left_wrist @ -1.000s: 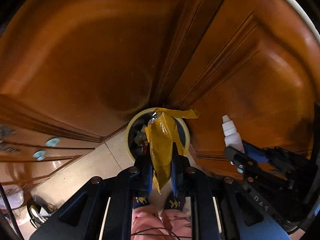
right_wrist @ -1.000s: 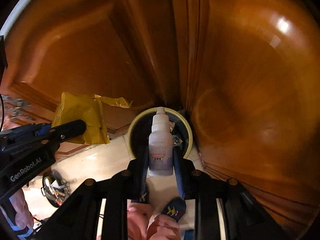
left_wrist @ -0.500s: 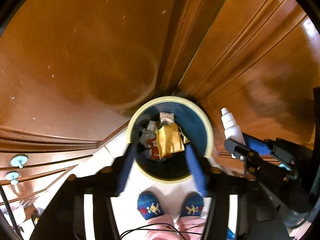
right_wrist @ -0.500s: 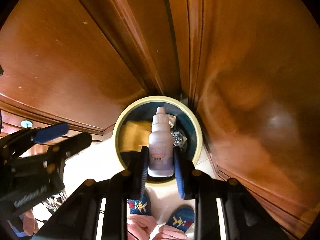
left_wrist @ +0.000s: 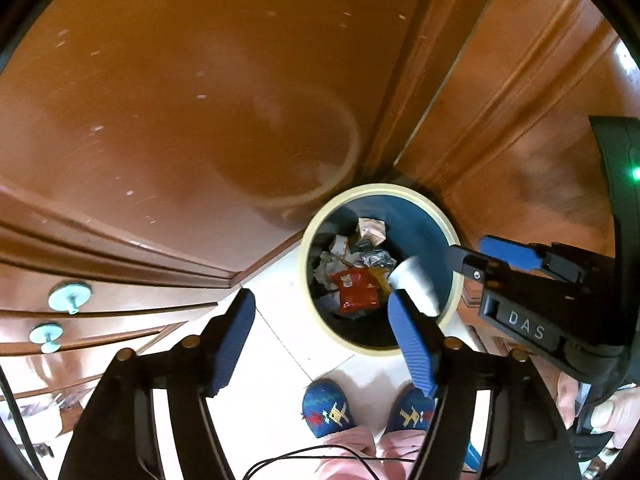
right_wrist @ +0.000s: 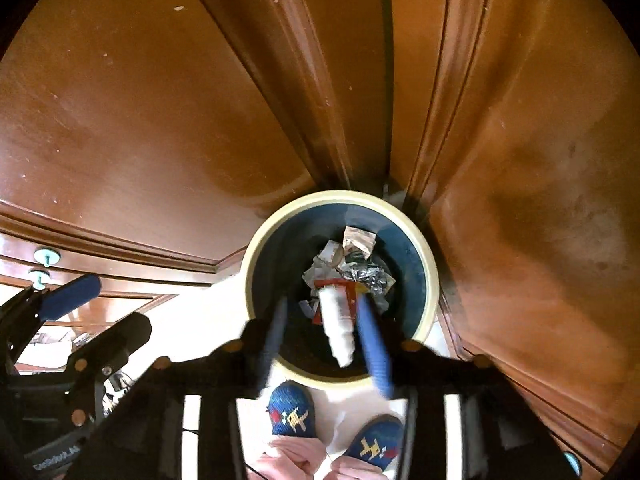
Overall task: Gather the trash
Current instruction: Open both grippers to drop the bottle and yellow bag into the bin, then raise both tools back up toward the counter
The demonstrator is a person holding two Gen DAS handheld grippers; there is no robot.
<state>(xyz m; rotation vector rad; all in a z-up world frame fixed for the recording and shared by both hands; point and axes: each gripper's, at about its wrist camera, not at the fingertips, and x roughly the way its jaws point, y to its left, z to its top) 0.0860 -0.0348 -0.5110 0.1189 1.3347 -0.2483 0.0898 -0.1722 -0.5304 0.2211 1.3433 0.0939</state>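
A: What has been changed in the last second?

B: The yellow wrapper has been let go by the left gripper (left_wrist: 320, 336), whose fingers are now spread wide with nothing between them. It can no longer be made out clearly; it is judged to lie among the trash in the bin (left_wrist: 448, 224).

A: And the bottle (right_wrist: 338, 326)?

B: It has just been released. The right gripper (right_wrist: 326, 344) is seen parted, and the bottle is caught blurred between the fingers, nozzle towards the camera, over the bin's mouth. No grip is kept on it.

A: What is meant for the task?

B: Both items are taken as delivered. More trash would have to be fetched next, if any is left.
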